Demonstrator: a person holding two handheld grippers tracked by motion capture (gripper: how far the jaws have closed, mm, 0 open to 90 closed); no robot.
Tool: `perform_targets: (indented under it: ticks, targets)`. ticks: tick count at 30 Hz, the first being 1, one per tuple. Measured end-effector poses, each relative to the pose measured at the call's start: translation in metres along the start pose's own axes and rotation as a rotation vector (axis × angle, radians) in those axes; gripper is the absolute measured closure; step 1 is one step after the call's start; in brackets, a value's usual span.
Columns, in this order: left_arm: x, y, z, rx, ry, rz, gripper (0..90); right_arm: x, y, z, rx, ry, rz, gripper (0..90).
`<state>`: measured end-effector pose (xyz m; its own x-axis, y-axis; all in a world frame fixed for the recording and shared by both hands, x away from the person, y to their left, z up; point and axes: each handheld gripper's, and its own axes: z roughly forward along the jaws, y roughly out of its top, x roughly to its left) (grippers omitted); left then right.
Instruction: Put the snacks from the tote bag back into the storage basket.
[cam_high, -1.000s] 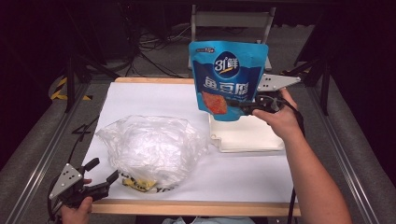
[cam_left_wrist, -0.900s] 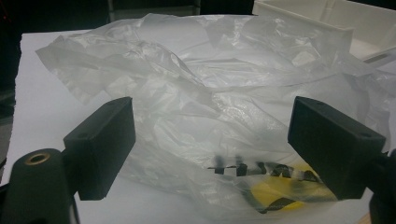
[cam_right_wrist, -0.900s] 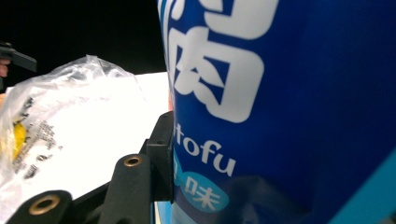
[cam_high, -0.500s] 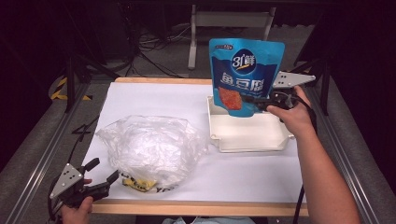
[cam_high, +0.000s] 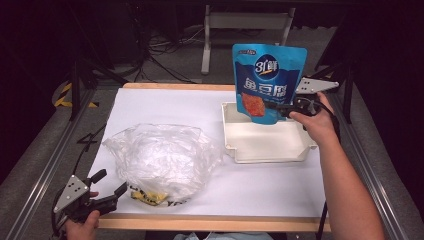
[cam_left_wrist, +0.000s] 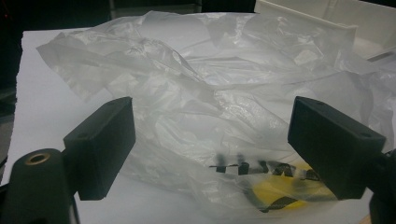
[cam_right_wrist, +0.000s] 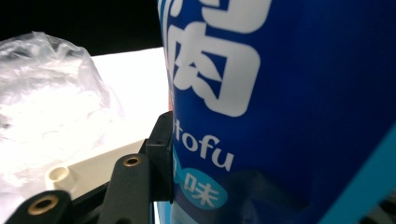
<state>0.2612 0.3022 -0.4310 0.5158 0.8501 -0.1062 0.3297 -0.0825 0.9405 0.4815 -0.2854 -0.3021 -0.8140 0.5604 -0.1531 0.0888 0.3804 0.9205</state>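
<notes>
**A:** Where does the person have things at this point?

**B:** The right gripper (cam_high: 280, 107) is clamped on the lower part of a glossy blue stand-up snack pouch with white lettering (cam_high: 267, 82), which hangs upright above the far side of the shallow cream plastic tray (cam_high: 265, 155). In the right gripper view one black jaw presses flat against the pouch face (cam_right_wrist: 289, 93).

**A:** And the other hand?

**B:** The left gripper (cam_high: 107, 195) rests at the near edge of the white table sheet (cam_high: 165, 107), jaws spread apart, empty, pointing at the crumpled clear plastic bag with yellow and black print (cam_high: 160, 160).

**A:** So what would make the step go well?

**B:** It looks like the pouch is headed for the tray. The person should probably lower it inside the walls, keeping its bottom edge from catching the rim, and release only once it rests on the tray floor. A light pouch may tip, so laying it flat seems safer.
</notes>
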Motion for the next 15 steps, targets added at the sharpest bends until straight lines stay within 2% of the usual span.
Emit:
perform_targets:
  ticks: [7, 15]
  targets:
    - [0.000, 0.000, 0.000, -0.001, 0.002, -0.003, 15.8, -0.007, -0.014, 0.008, 0.031, -0.013, 0.018, 54.9]
    - [0.000, 0.000, 0.000, 0.004, -0.001, 0.000, 15.8, -0.003, -0.021, 0.020, 0.064, 0.014, 0.013, 54.9]
